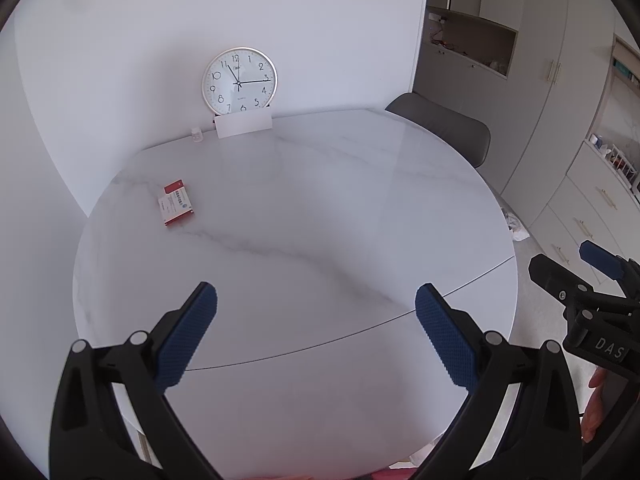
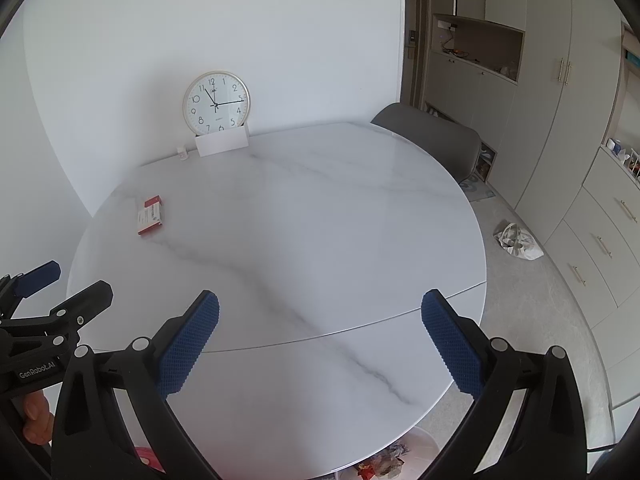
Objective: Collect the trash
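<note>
A small red and white box (image 1: 176,202) (image 2: 150,215) lies flat on the far left of the round marble table (image 1: 304,208) (image 2: 320,216). My left gripper (image 1: 316,296) hovers open over the table's near edge, nothing between its blue pads (image 1: 188,336). My right gripper (image 2: 320,302) is open too, empty, beside the left one and above the near right part of the table. Each gripper shows at the other view's edge. Crumpled trash (image 2: 386,462) lies in a container below the table's near rim, partly hidden.
A wall clock (image 1: 239,80) (image 2: 216,103) leans on the wall behind a white card (image 1: 243,124), with a tiny white bottle (image 1: 196,135) beside it. A grey chair (image 1: 444,128) (image 2: 432,138) stands at the far right. A white plastic bag (image 2: 518,242) lies on the floor near the cabinets (image 2: 600,220).
</note>
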A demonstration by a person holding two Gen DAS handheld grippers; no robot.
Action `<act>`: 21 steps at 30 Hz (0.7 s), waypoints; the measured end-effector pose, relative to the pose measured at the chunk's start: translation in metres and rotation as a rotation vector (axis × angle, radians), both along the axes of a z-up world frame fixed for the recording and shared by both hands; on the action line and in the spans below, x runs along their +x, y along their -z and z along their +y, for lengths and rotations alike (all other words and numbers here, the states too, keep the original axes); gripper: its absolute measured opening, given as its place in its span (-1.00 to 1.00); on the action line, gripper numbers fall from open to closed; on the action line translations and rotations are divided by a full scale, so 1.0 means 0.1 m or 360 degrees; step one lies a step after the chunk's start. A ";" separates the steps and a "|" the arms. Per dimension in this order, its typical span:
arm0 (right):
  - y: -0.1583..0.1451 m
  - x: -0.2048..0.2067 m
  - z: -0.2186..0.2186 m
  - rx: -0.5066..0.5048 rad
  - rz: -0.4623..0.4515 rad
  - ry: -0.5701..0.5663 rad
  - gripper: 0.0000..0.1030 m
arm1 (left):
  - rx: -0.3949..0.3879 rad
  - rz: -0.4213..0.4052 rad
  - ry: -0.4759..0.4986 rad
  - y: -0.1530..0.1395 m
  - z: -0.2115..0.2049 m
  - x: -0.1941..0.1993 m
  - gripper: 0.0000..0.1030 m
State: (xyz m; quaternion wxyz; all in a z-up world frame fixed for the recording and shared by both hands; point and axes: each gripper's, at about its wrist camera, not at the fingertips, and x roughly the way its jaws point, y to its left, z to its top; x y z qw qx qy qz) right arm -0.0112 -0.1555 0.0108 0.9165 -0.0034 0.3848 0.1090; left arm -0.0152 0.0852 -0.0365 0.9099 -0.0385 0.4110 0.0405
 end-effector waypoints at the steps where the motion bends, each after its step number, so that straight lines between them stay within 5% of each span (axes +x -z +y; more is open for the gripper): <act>1: 0.00 0.00 0.00 0.0000 0.0001 0.0003 0.95 | 0.0000 0.0001 0.0001 0.00 0.00 0.00 0.85; 21: 0.01 -0.04 -0.02 0.0000 0.0003 0.0011 0.95 | 0.0005 0.0012 0.0016 0.04 0.00 -0.01 0.85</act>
